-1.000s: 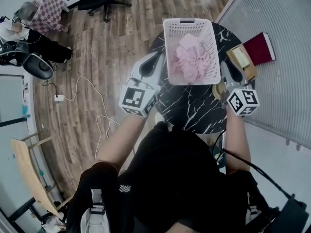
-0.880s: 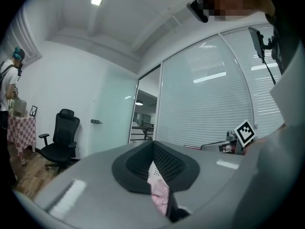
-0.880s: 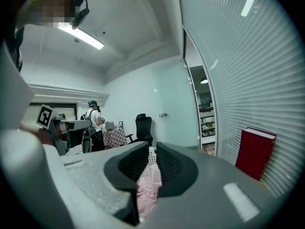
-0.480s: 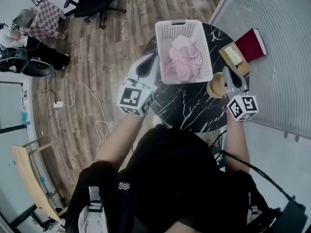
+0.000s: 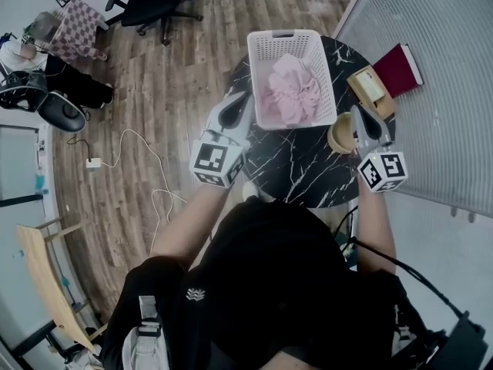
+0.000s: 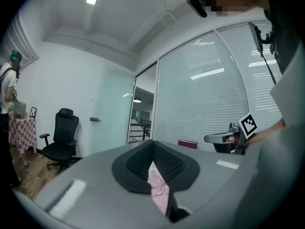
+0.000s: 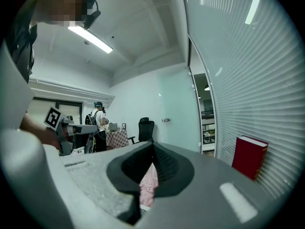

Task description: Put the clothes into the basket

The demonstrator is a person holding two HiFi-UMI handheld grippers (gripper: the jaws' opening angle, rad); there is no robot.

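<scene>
**Drawn back, job looks finished**

Since a second ago the left gripper (image 5: 245,99) and the right gripper (image 5: 359,114) have both moved a little off the walls of the basket (image 5: 285,35). On each one the jaws are pressed together and pinch nothing. The pink in the slit is, I judge, only the clothes (image 5: 291,91) lying inside the basket. I hold both grippers closed, one on each side, so they do not catch the mesh. The basket stands on the black table (image 5: 300,176), and a red book (image 5: 400,68) is further right.
</scene>
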